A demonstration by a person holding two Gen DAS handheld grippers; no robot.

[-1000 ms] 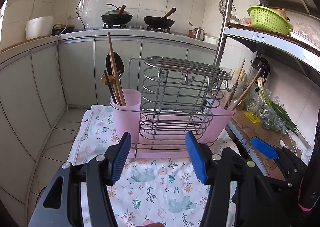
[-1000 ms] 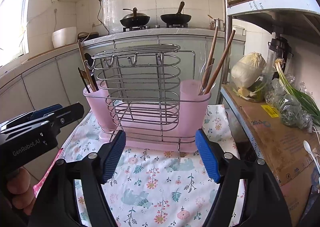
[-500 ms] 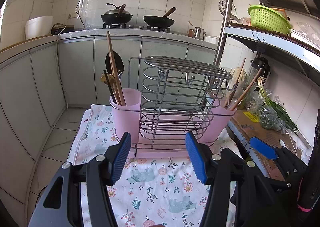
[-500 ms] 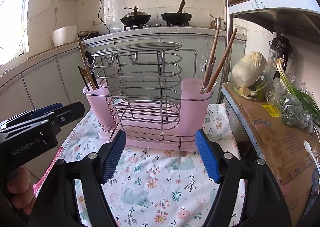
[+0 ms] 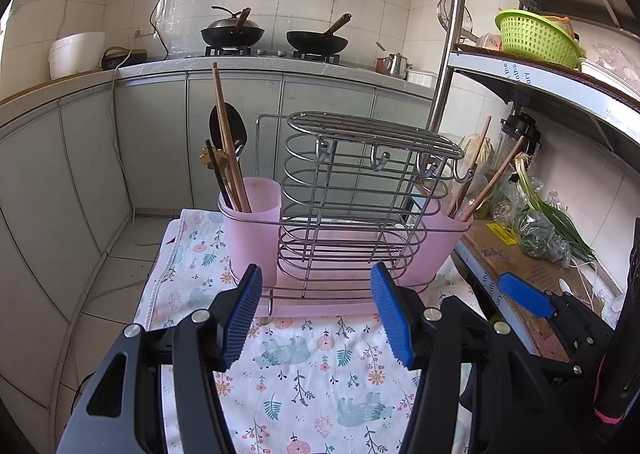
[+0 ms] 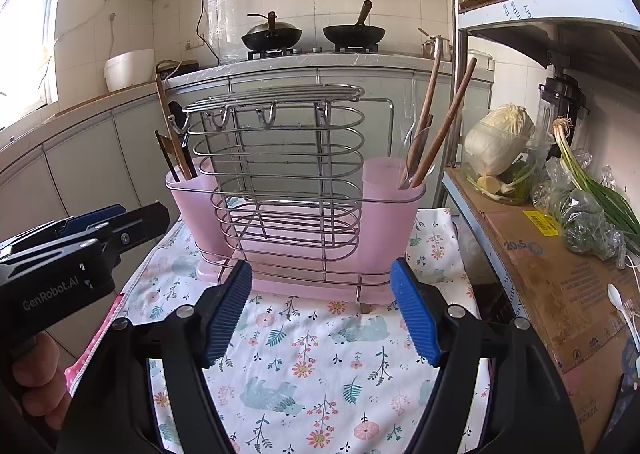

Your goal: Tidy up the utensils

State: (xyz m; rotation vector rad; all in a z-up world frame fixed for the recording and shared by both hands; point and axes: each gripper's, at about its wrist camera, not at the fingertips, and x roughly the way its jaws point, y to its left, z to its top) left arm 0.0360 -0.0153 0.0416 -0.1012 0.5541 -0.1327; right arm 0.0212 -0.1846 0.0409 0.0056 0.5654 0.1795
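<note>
A pink plastic utensil holder (image 5: pixel 256 238) with a wire rack (image 5: pixel 360 190) in its middle stands on a floral cloth (image 5: pixel 312 366). Its left cup holds chopsticks and a dark spoon (image 5: pixel 226 134); its right cup holds wooden chopsticks (image 5: pixel 486 186). In the right wrist view the holder (image 6: pixel 384 222) shows the same: left utensils (image 6: pixel 172 138), right chopsticks (image 6: pixel 440 122). My left gripper (image 5: pixel 316 310) is open and empty, just in front of the holder. My right gripper (image 6: pixel 320 308) is open and empty, also in front of it.
A metal shelf unit (image 6: pixel 540 238) with cardboard, cabbage and green onions stands to the right. A white spoon (image 6: pixel 618 306) lies on the cardboard. A counter with two woks (image 5: pixel 276 38) runs behind. The cloth's left edge (image 5: pixel 160 278) drops to the floor.
Both grippers have stayed open and nearly still; the views have shifted only very slightly.
</note>
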